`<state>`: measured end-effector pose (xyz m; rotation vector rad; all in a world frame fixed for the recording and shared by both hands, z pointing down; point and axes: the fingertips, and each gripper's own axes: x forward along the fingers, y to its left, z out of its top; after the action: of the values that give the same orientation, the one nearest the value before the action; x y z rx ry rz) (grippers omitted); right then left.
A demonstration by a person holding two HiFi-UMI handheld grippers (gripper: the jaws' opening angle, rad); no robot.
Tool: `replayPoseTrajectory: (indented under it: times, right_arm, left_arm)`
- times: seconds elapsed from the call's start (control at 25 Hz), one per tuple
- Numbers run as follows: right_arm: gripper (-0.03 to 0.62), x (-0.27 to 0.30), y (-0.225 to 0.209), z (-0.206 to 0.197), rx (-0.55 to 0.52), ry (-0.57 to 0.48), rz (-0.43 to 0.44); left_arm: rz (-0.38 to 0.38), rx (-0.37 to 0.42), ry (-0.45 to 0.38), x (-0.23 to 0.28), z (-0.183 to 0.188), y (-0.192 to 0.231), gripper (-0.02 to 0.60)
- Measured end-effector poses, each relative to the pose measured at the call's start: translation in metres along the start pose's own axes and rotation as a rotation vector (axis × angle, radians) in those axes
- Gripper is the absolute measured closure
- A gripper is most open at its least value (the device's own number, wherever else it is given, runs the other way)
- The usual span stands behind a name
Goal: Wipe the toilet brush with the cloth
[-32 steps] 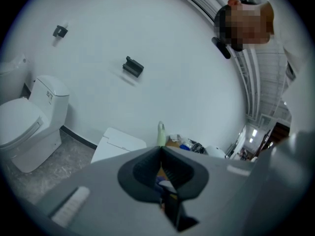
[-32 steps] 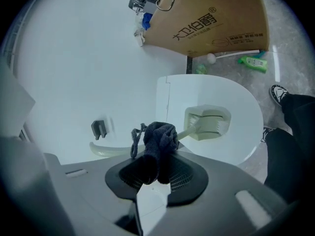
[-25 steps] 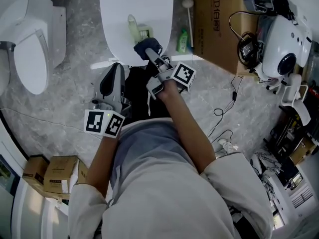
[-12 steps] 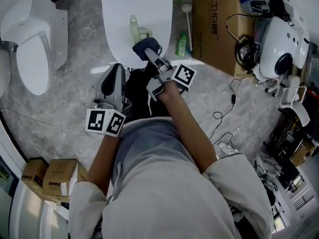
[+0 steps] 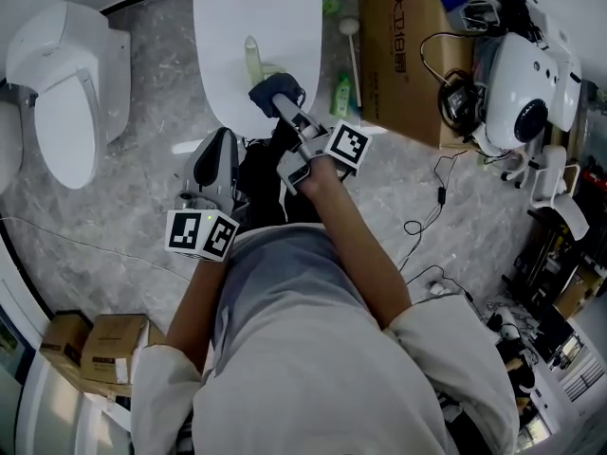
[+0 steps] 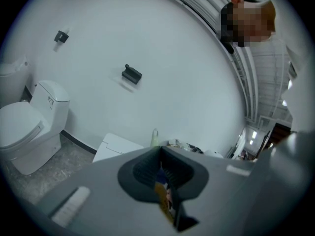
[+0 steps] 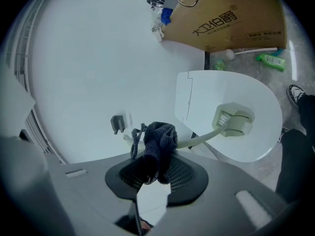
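A pale green toilet brush (image 5: 254, 57) lies on the closed white toilet lid (image 5: 237, 12). In the right gripper view its head (image 7: 233, 120) is at the right and its handle (image 7: 199, 139) runs left under the cloth. My right gripper (image 5: 281, 104) is shut on a dark blue cloth (image 5: 274, 91), which hangs bunched from the jaws (image 7: 156, 142) against the handle. My left gripper (image 5: 215, 148) is held low by the person's lap, jaws together, away from the brush. In the left gripper view only the brush's tip (image 6: 155, 135) shows above the left gripper (image 6: 165, 181).
A second white toilet (image 5: 64, 74) stands at the left. A cardboard box (image 5: 403, 50), a green bottle (image 5: 341, 88) and a white-tipped stick (image 5: 353, 28) lie right of the lid. A white machine (image 5: 526, 93) and cables (image 5: 441, 192) crowd the right side. Small boxes (image 5: 95, 339) sit lower left.
The right gripper stays on the brush with the cloth, shifting only slightly. The left gripper holds its place. The head camera has drifted a little.
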<state>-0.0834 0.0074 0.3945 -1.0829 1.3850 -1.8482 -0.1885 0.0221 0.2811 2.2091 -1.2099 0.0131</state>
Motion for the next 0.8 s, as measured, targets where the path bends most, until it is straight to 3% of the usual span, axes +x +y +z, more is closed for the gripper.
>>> replayPoseTrajectory:
  times: [0.8]
  right_arm:
    - [0.513, 0.012, 0.059, 0.000, -0.031, 0.069, 0.121]
  left_arm:
    - [0.010, 0.001, -0.062, 0.001, 0.022, -0.003, 0.581]
